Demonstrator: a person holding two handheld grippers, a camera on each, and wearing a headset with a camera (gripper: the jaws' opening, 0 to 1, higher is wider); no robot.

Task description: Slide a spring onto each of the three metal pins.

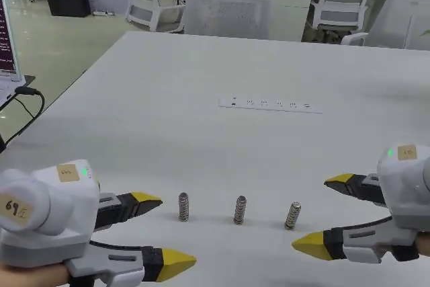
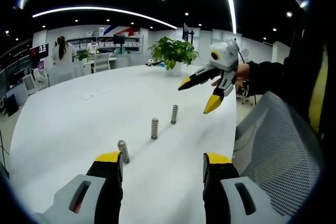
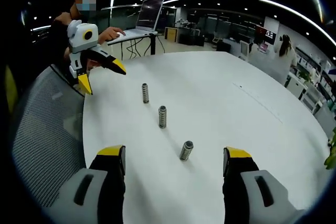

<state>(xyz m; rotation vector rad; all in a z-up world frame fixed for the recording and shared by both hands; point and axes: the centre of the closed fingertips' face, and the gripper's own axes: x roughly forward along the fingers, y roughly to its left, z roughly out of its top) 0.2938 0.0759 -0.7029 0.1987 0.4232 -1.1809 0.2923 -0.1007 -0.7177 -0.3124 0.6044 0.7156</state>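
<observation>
Table [image 1: 201,85]: white, broad.
Left gripper [image 1: 178,228]: white body, black fingers with yellow tips, spread apart and holding nothing; over the table's near left.
Right gripper [image 1: 310,212]: same build, fingers likewise parted and empty; near right.
Socket strip [image 1: 270,104]: set flush in the table top, mid-table.
Springs, three, metal, standing in a row on the table between the grippers: left spring [image 1: 183,207] upright; middle spring [image 1: 240,210] near upright; right spring [image 1: 292,215] leaning slightly.
</observation>
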